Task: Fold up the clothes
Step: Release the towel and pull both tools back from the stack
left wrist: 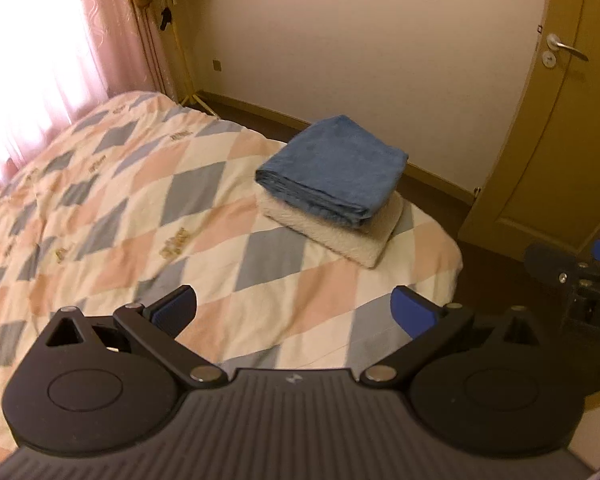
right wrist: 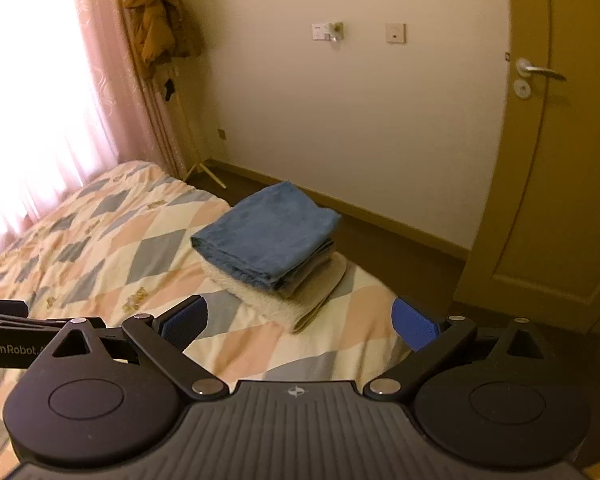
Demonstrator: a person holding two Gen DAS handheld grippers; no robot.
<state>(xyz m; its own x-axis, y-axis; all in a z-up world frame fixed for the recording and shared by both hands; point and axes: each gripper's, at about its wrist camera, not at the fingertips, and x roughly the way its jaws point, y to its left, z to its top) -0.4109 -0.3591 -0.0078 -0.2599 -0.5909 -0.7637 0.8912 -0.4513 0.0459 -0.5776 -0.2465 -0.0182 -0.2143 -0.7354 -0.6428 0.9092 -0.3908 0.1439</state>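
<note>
Right wrist view reads "GenRobot" on left gripper (right wrist: pixel 4 332); both grippers' fingers spread, empty.

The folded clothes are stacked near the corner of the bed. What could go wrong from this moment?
1. The blue towel sits askew on the cream blanket, so a nudge might topple it.
2. The stack lies close to the edge of the bed and could slide to the floor.
</note>
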